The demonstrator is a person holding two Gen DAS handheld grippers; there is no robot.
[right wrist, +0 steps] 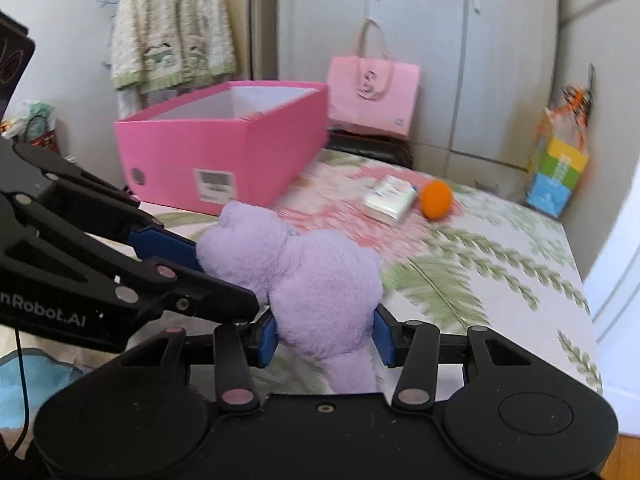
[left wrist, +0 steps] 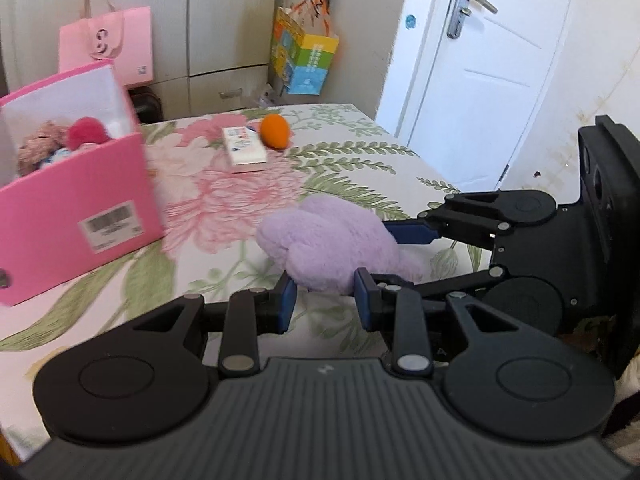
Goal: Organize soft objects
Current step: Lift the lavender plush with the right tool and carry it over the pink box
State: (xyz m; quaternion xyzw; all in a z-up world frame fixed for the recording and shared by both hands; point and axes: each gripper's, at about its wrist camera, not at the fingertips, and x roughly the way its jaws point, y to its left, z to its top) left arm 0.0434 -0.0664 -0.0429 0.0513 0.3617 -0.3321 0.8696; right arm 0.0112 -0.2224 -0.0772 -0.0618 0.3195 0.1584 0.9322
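Right gripper (right wrist: pixel 325 338) is clamped on the lower part of the purple plush (right wrist: pixel 304 276), blue pads pressing in on both sides w/ the fur bulging round them, so that one def has it. Left gripper (left wrist: pixel 326 300) is right at the same plush (left wrist: pixel 332 248); its pads sit either side of the bottom edge, fairly narrow, but can't tell if they actually pinch or just bracket it. Plush is low over the floral bed (right wrist: pixel 500 280), near the front edge, well short of the pink box (right wrist: pixel 224 148); whether it's touching the sheet or just off it isn't clear. Looks like the pickup/carry step for this toy, w/ the box as the likely target since it already has plushies in it. Next move prob calls for lifting high enough to clear the box wall, swinging over the opening, then letting go w/ both grippers together so it doesn't hang off one side. Orange ball (left wrist: pixel 274 131) and a small white packet (left wrist: pixel 245 149) sit just beside each other further back, still out on the bed. Left view looks down into the box (left wrist: pixel 76 184) and shows a brown plush (left wrist: pixel 40 146) and a red pompom (left wrist: pixel 86 133) inside; right view only gets the outer walls and rim, but it shows the plush's lumpy shape and the right grip far better.
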